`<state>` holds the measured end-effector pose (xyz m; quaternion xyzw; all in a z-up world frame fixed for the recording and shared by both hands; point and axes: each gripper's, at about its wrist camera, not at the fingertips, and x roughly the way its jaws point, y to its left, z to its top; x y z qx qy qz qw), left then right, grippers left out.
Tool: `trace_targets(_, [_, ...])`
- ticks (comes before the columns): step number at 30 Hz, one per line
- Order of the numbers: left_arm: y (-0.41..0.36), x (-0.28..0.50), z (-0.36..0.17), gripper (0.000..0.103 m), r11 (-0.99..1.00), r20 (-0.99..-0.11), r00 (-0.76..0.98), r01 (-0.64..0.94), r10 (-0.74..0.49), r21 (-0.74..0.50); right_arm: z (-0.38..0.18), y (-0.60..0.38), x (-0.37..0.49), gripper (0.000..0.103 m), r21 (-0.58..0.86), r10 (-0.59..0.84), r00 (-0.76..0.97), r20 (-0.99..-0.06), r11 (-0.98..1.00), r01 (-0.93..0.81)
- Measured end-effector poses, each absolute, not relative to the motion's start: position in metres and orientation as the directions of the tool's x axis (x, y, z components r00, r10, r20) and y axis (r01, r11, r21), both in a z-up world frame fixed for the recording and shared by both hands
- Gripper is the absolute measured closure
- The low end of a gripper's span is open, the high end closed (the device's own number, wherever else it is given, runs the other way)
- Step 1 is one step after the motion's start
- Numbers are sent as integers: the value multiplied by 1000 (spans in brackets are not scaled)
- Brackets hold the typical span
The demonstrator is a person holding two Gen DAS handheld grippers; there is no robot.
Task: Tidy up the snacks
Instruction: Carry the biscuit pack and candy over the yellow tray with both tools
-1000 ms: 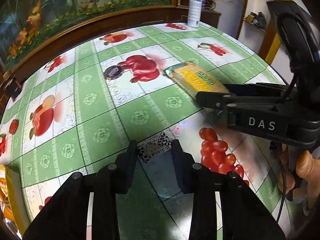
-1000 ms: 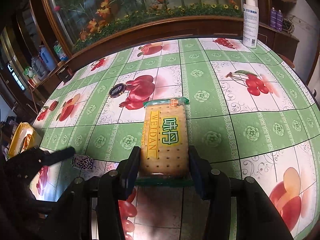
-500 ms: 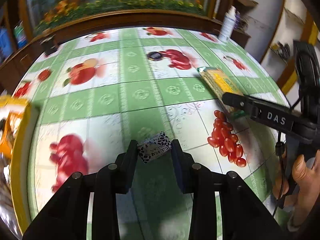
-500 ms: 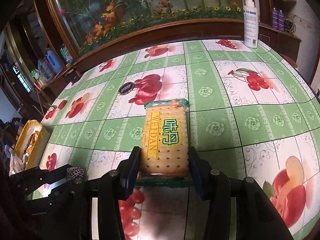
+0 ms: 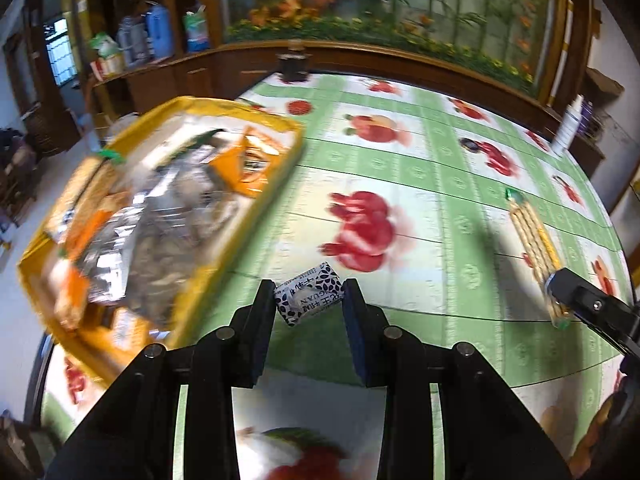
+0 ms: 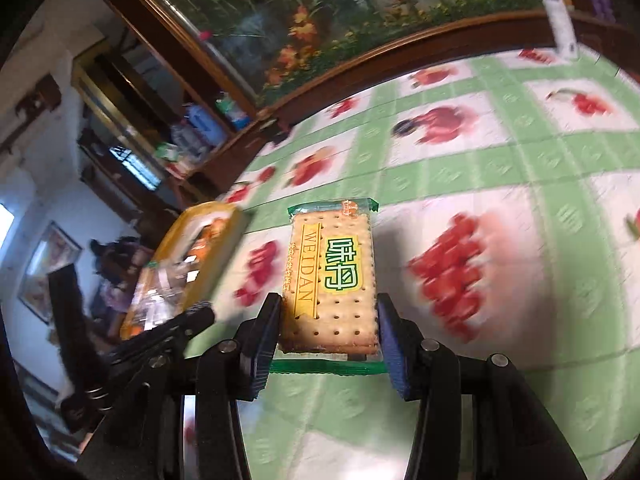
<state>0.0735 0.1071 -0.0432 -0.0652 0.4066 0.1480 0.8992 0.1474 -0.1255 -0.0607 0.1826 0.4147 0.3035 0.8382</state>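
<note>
My left gripper (image 5: 308,298) is shut on a small white candy with a black leaf print (image 5: 309,299), held above the tablecloth just right of a yellow tray (image 5: 256,208) filled with foil and orange snack packs. My right gripper (image 6: 329,312) is shut on a clear cracker pack with green ends and a yellow label (image 6: 330,276), carried above the table. In the left wrist view that cracker pack (image 5: 534,240) shows edge-on at the right, in the right gripper's black fingers (image 5: 576,294). The right wrist view has the yellow tray (image 6: 224,256) at the left, with the left gripper (image 6: 192,320) in front of it.
A green and white fruit-print cloth (image 5: 420,168) covers the round table. A white spray bottle (image 5: 570,126) stands at the far right edge. A small dark round item (image 6: 402,127) lies on the cloth. A dark jar (image 5: 294,65) stands at the far rim. Wooden cabinets ring the table.
Both grippers have swung left across the table with their snacks still held. The yellow tray, earlier at the far left edge of both views, now looms large beside the left gripper.
</note>
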Motion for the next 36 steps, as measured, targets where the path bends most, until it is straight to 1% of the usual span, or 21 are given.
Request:
trace_targets(7, [135,47,-32,72,922,-710,645,-388,282,13,-45,-95,130,56,547,688,457,-564,726,-417])
trace_targets(16, [160,33,-23,72,899,-677,664,-438,319,-6,-29,-60,115,56,519,718,444,-536,695,-497])
trace_targets(26, [176,14,-10,72,873,-617,684,-488,390,11,-16,-31,104,56,495,753,430,-499,654,-572])
trace_targets(32, [190,5,-7,71,857,-592,691,-516,416,0,-9,-8,99,56,453,763,421,-491,636,-625])
trace_targets(36, [194,3,-9,71,854,-593,689,-521,417,-5,-8,5,93,56,430,770,413,-487,622,-654])
